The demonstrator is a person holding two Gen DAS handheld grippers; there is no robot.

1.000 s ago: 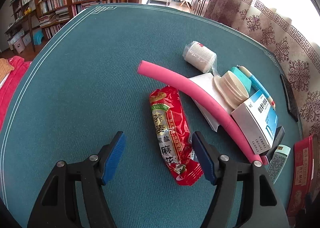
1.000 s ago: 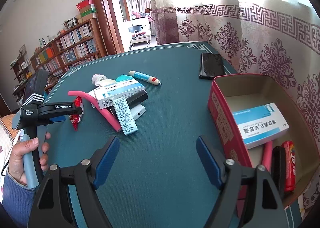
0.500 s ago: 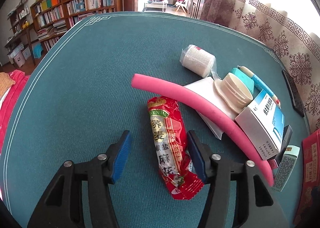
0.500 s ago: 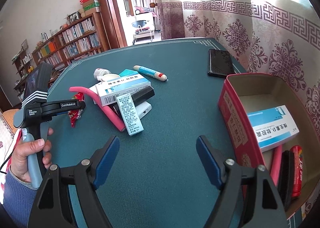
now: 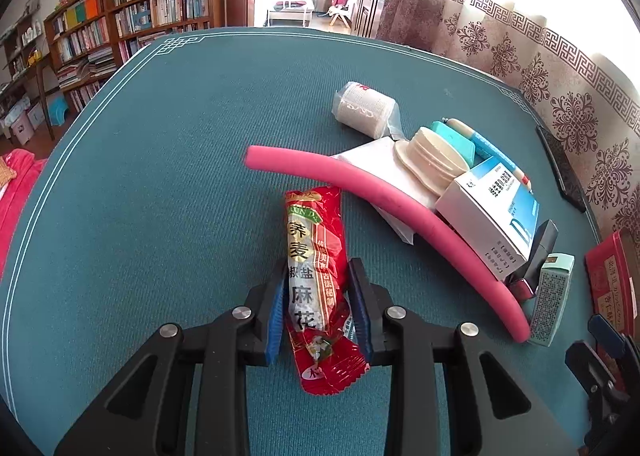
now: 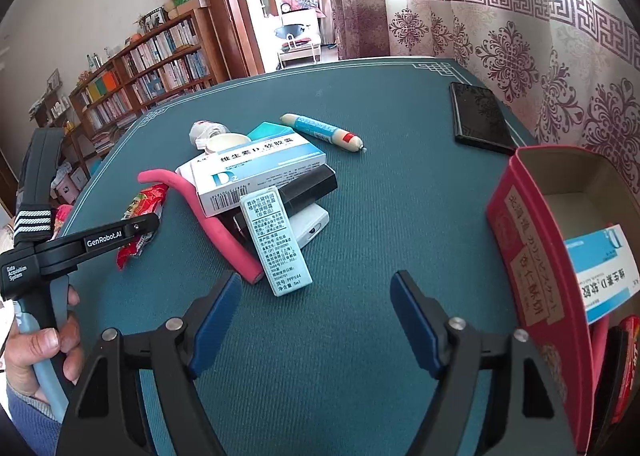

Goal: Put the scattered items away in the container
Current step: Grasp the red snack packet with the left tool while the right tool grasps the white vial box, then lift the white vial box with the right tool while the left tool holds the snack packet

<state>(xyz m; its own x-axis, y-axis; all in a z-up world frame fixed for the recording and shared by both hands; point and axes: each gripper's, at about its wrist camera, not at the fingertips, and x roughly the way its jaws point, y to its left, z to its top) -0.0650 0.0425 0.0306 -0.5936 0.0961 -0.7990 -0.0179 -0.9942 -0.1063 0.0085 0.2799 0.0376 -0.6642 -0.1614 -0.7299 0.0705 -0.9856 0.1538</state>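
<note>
Tilting steeply down, the left gripper has just closed its jaws onto the red foil snack packet. The right gripper, jaws wide and just narrowing, hovers empty over the teal cloth-covered table.

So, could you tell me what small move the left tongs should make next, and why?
Probably lift straight up. The left tongs have just been closing, with the red snack packet between their pads, still lying on the table; the red box waits open.

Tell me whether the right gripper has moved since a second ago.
Yes. In the right wrist view the right gripper has advanced toward the small teal box, which now lies nearer its fingers, while the red container has slid rightward. Its fingers have closed slightly, nothing between them.
</note>
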